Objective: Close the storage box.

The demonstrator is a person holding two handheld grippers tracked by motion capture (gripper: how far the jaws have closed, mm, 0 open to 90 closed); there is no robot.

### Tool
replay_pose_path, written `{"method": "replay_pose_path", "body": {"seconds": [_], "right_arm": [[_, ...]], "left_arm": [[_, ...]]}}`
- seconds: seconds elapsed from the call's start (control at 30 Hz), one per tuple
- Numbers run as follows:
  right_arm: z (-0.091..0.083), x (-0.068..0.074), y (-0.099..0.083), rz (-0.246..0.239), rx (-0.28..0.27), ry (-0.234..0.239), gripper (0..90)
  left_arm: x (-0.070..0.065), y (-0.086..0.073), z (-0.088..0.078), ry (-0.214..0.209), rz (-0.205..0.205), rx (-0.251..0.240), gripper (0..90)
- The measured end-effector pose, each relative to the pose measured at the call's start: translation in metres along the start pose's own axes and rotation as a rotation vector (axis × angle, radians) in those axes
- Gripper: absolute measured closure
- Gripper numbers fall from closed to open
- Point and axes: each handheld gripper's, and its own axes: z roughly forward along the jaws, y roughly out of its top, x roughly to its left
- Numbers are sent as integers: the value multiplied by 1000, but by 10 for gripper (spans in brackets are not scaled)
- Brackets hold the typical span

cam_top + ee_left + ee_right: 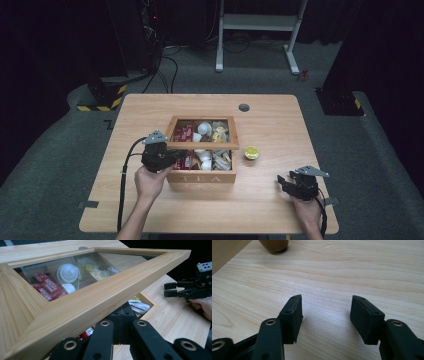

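The person's left hand (150, 181) reached in from the near edge and held the left gripper (172, 159) at the near left corner of the wooden tea box (201, 176). Its jaws pointed right, under the near left part of the glass-paned lid (202, 146), which stood raised and tilted above the box. In the left gripper view the jaws ran beneath the lid's wooden frame (105, 300) and their tips were hidden, so I could not tell whether they were apart or clamped on it.

The right hand (306, 210) rested low at the near right of the table (270, 125), well apart from the box. The right gripper (282, 181) pointed left, and in its own view the two pads (292, 315) stood clearly apart over bare wood, gripping nothing.

The box sat at the middle of the table, with "TEA" on its near face. Through the glass showed red Nescafe sticks (46, 288) at the left, white creamer cups (68, 273) in the middle and yellow sachets (96, 273) at the right. A small yellow-topped cup (251, 152) stood on the table just right of the box.

The table was light wood with a grey cable port (244, 107) near its far edge. It stood on grey carpet in a dark room, with a white desk frame (257, 30) at the far side and yellow-and-black striped bases (102, 97) at far left.
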Motion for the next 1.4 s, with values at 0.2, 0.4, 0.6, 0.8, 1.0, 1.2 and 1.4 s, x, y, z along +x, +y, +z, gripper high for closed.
{"method": "replay_pose_path", "body": {"seconds": [0.2, 0.4, 0.6, 0.8, 1.0, 1.2, 1.4], "right_arm": [[2, 8, 1, -75, 18, -49, 418], [3, 9, 1, -75, 20, -44, 397], [4, 9, 1, -74, 20, -46, 392], [4, 9, 1, -72, 21, -48, 387], [4, 9, 1, -74, 20, -49, 387], [4, 9, 1, -74, 19, -50, 387], [4, 9, 1, -74, 19, -51, 386]], "left_arm": [[-1, -4, 1, 0, -4, 4, 900], [-1, -12, 3, -2, -10, 13, 900], [-2, -20, 6, 2, -4, 27, 900], [-2, -30, 10, -3, -23, 46, 900], [-5, -35, 14, 2, -18, 67, 900], [-5, -40, 16, -1, -24, 71, 900], [-3, -45, 19, -10, -37, 76, 900]]}}
